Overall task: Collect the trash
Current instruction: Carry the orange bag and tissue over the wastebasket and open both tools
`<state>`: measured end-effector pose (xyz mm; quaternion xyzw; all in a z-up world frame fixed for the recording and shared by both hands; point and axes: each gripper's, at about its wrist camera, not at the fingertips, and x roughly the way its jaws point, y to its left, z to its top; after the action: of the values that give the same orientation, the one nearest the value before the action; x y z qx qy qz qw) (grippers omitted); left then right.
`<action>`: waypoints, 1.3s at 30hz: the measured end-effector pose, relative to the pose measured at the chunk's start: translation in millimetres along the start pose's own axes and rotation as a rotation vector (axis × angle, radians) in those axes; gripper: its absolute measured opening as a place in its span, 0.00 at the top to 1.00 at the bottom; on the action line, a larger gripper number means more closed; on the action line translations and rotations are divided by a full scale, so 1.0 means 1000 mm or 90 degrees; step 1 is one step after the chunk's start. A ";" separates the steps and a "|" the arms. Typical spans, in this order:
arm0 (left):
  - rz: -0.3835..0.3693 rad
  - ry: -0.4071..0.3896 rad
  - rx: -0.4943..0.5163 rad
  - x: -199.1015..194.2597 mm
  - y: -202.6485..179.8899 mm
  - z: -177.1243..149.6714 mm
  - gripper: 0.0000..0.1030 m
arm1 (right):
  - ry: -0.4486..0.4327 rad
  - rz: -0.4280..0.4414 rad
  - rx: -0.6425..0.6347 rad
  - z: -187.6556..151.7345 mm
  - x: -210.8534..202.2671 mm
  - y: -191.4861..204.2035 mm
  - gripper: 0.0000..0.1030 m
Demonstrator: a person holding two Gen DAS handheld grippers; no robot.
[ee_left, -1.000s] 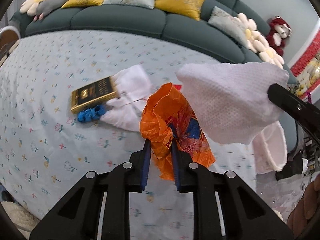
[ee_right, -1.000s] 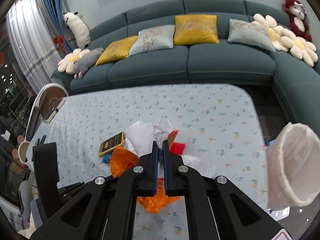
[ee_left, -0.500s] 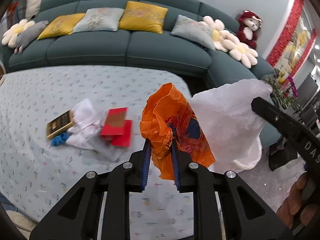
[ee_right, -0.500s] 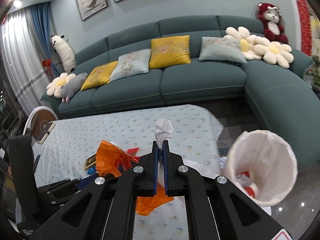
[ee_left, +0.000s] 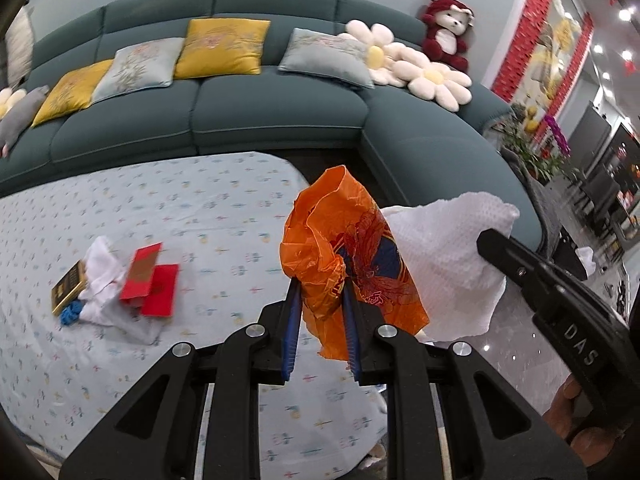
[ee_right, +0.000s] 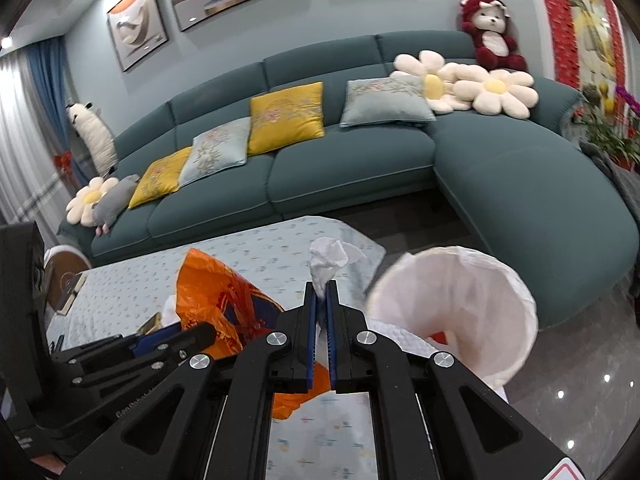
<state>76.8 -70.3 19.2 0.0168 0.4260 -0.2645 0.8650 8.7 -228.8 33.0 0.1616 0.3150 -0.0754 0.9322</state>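
1. Pinching a crumpled orange plastic wrapper [ee_left: 352, 256], the left gripper [ee_left: 320, 300] has its blue-padded fingers [ee_left: 291, 320] closed narrowly on the glossy film, which carries a red and blue print and rises above the fingertips in stiff creases.
2. The right gripper [ee_right: 320, 296] is clamped nearly closed on a wad of white tissue [ee_right: 330, 258]; the soft, wrinkled paper bunches up above the fingertips.
3. From the left wrist view, that same tissue [ee_left: 448, 264] spreads out as a broad sheet with a dimpled, embossed texture, just right of the wrapper.
4. Both pieces are held in the air near the table's right edge, close to a round waste bin [ee_right: 460, 308] lined with a thin white bag, tilted in the right wrist view.
5. On the table, a pale blue tablecloth [ee_left: 200, 208] with small flower prints carries red envelopes [ee_left: 150, 280], a gold-and-black flat box [ee_left: 68, 288], white cloth-like paper [ee_left: 104, 280] and a small blue object [ee_left: 70, 312].
6. A teal sofa [ee_right: 348, 160] with yellow and grey cushions curves behind.
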 end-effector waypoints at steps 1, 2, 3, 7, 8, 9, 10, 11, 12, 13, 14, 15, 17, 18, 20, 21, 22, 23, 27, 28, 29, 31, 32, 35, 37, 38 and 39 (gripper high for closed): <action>-0.003 0.001 0.008 0.003 -0.008 0.002 0.81 | -0.001 -0.003 0.004 0.000 -0.001 -0.006 0.95; -0.006 0.002 0.015 0.006 -0.014 0.003 0.81 | -0.002 -0.009 0.009 0.000 -0.002 -0.014 0.95; -0.007 0.003 0.018 0.007 -0.018 0.004 0.81 | -0.002 -0.012 0.012 0.000 -0.002 -0.019 0.95; -0.017 0.009 0.038 0.018 -0.039 0.006 0.81 | -0.006 -0.027 0.027 0.001 -0.004 -0.042 0.95; -0.019 0.011 0.042 0.021 -0.044 0.007 0.81 | -0.007 -0.031 0.031 0.001 -0.004 -0.048 0.95; -0.020 0.012 0.045 0.024 -0.047 0.007 0.81 | -0.008 -0.034 0.034 0.001 -0.005 -0.052 0.95; -0.021 0.014 0.051 0.027 -0.052 0.007 0.81 | -0.008 -0.037 0.037 0.001 -0.005 -0.058 0.95; -0.021 0.016 0.057 0.030 -0.056 0.007 0.81 | -0.008 -0.041 0.041 0.001 -0.005 -0.064 0.95; -0.022 0.019 0.061 0.033 -0.060 0.008 0.81 | -0.008 -0.044 0.044 0.001 -0.004 -0.067 0.95; -0.024 0.021 0.064 0.036 -0.063 0.008 0.81 | -0.007 -0.048 0.047 0.000 -0.004 -0.071 0.95; -0.027 0.023 0.066 0.039 -0.065 0.009 0.81 | -0.007 -0.050 0.049 0.000 -0.003 -0.074 0.95; -0.029 0.025 0.068 0.042 -0.068 0.010 0.81 | -0.006 -0.053 0.052 -0.001 -0.002 -0.078 0.95; -0.031 0.030 0.073 0.049 -0.074 0.011 0.81 | -0.004 -0.058 0.058 -0.002 0.000 -0.086 0.95; -0.031 0.033 0.076 0.054 -0.077 0.012 0.81 | -0.003 -0.060 0.059 -0.003 0.001 -0.088 0.95; -0.031 0.037 0.079 0.061 -0.079 0.013 0.81 | 0.000 -0.063 0.062 -0.003 0.004 -0.092 0.95; -0.031 0.040 0.080 0.064 -0.081 0.014 0.81 | 0.003 -0.065 0.064 -0.003 0.007 -0.095 0.95; -0.031 0.042 0.080 0.067 -0.083 0.014 0.81 | 0.004 -0.067 0.065 -0.003 0.009 -0.098 0.95; -0.031 0.045 0.081 0.071 -0.084 0.014 0.81 | 0.006 -0.068 0.067 -0.003 0.012 -0.102 0.95; -0.027 0.056 0.082 0.085 -0.087 0.016 0.81 | 0.012 -0.072 0.072 -0.002 0.021 -0.108 0.95; -0.028 0.057 0.083 0.087 -0.087 0.016 0.81 | 0.013 -0.073 0.072 -0.002 0.023 -0.108 0.95; -0.028 0.058 0.083 0.091 -0.087 0.016 0.81 | 0.014 -0.074 0.072 -0.001 0.025 -0.109 0.95; -0.029 0.061 0.084 0.096 -0.088 0.018 0.80 | 0.019 -0.076 0.072 0.000 0.032 -0.110 0.95; -0.029 0.062 0.085 0.098 -0.088 0.018 0.79 | 0.021 -0.076 0.071 0.001 0.034 -0.110 0.95; -0.034 0.063 0.085 0.104 -0.090 0.020 0.79 | 0.025 -0.077 0.067 0.002 0.041 -0.106 0.95; -0.038 0.064 0.083 0.108 -0.091 0.022 0.79 | 0.028 -0.078 0.065 0.002 0.046 -0.105 0.95; -0.040 0.065 0.082 0.110 -0.092 0.023 0.79 | 0.030 -0.078 0.064 0.002 0.048 -0.106 0.95; -0.041 0.065 0.080 0.112 -0.093 0.024 0.79 | 0.031 -0.078 0.063 0.002 0.050 -0.105 0.95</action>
<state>106.0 -205.7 -30.5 0.0710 0.4526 -0.3175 0.8303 23.9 -329.9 -22.9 0.1898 0.3428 -0.1438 0.9087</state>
